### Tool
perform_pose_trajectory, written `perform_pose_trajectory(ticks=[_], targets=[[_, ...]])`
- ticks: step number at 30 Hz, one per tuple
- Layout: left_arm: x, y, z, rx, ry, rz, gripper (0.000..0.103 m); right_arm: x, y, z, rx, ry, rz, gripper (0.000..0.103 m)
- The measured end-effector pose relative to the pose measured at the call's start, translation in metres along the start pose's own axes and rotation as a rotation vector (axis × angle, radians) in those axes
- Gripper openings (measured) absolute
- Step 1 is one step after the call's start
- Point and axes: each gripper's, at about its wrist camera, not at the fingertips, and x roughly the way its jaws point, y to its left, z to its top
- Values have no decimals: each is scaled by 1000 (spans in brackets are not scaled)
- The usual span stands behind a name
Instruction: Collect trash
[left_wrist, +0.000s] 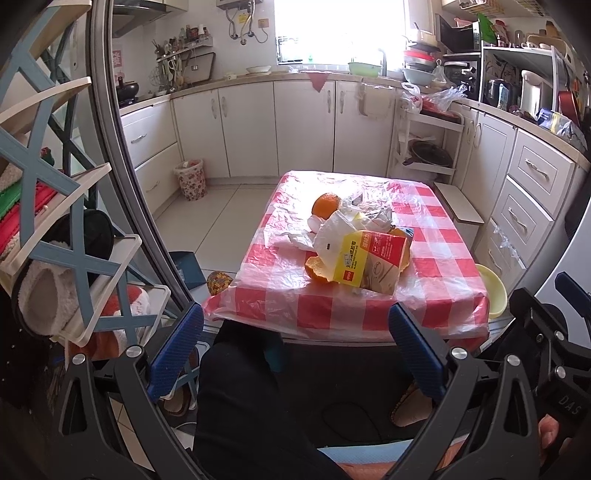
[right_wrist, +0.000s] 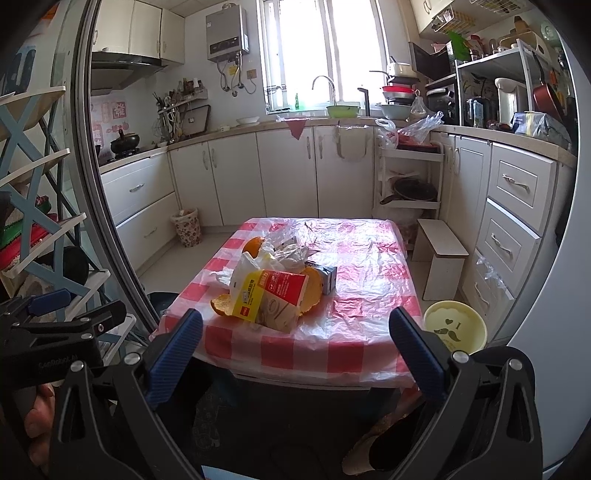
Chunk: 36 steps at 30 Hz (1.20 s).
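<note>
A pile of trash lies on a small table with a red-and-white checked cloth (left_wrist: 436, 280) (right_wrist: 354, 332). It holds a red-and-yellow package (left_wrist: 373, 258) (right_wrist: 273, 295), orange peel (left_wrist: 317, 271) (right_wrist: 221, 305), a whole orange (left_wrist: 325, 205) (right_wrist: 254, 245), crumpled white plastic and paper (left_wrist: 354, 221) (right_wrist: 284, 254), and a small grey carton (right_wrist: 328, 278). My left gripper (left_wrist: 295, 343) is open and empty, below the table's near edge. My right gripper (right_wrist: 295, 347) is open and empty, at the near edge, short of the pile.
A pale yellow bin (left_wrist: 493, 291) (right_wrist: 456, 325) stands at the table's right. A floral waste basket (left_wrist: 191, 179) (right_wrist: 187, 226) stands by the far cabinets. A shelf rack (left_wrist: 55, 221) and a door frame are on the left. A white stool (right_wrist: 441, 258) is at the right. My legs are below.
</note>
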Motion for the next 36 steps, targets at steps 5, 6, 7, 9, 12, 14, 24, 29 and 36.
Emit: perform_pose_trajectory(ticks=[5, 6, 7, 9, 12, 14, 24, 29, 36], targets=[[0, -1, 1, 2, 0, 3, 97, 0, 0, 1, 0, -1, 0, 97], [0, -1, 0, 2, 1, 3, 97, 0, 0, 1, -1, -1, 0, 97], [0, -1, 0, 3, 1, 3, 97, 0, 0, 1, -2, -2, 1, 97], [0, -1, 0, 3, 2, 2, 97, 0, 0, 1, -4, 0, 1, 97], [0, -1, 1, 3, 3, 3, 97, 0, 0, 1, -5, 1, 1, 97], [0, 0, 1, 2, 2, 4, 97, 0, 1, 1, -6, -1, 1, 97], [0, 1, 1, 2, 0, 3, 97, 0, 2, 0, -10, -6, 0, 97], [0, 1, 1, 4, 1, 5, 97, 1, 3, 1, -16, -13, 3, 97], [26, 16, 6, -11, 27, 21, 97, 28, -8, 13, -43, -1, 19, 97]])
